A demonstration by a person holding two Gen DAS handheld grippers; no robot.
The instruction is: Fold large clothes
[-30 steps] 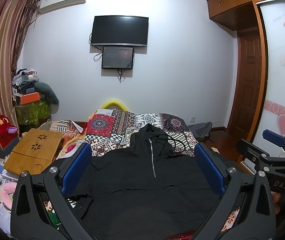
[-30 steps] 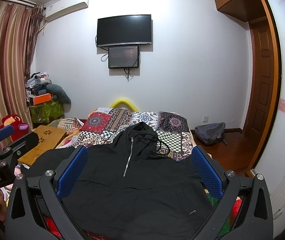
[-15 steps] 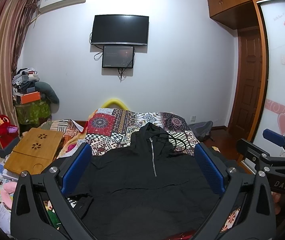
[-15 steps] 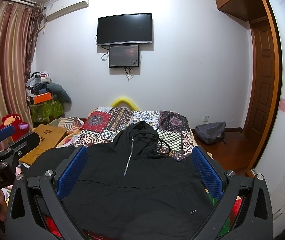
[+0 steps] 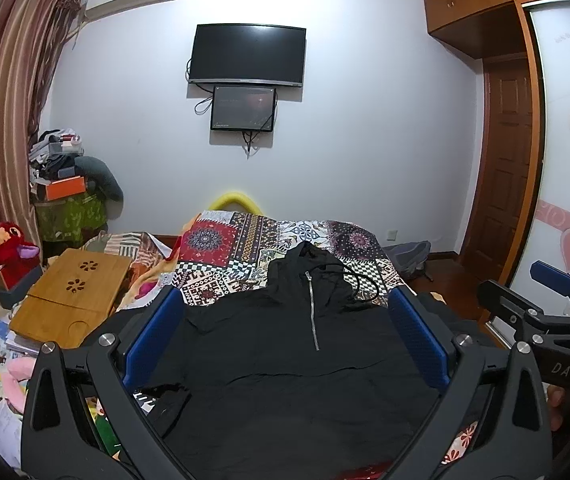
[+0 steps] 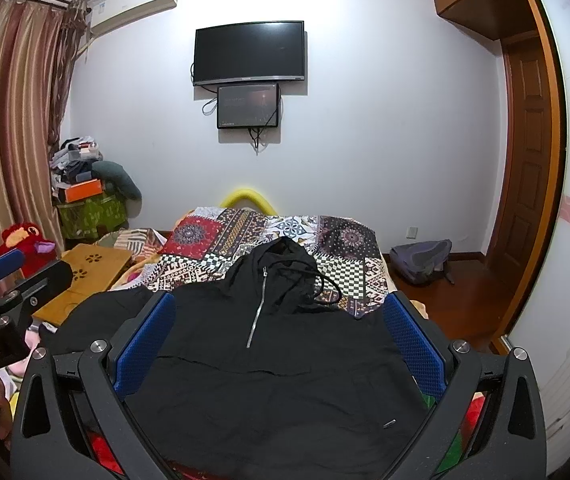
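Black hoodie (image 5: 285, 360): spread flat, front up, on the bed (image 5: 245, 248), hood away.
Left tongs (image 5: 285, 344): spread wide, holding nothing.
Right tongs (image 6: 281, 340): likewise spread, holding nothing.
Progress: apparently no fold made; everything remains.

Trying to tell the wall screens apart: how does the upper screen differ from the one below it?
The upper screen is much wider than the lower screen. The upper one is blank black; the lower one shows a faint dim picture. A loose cable loops beside the lower one. Both are dark, rectangular and wall-mounted.
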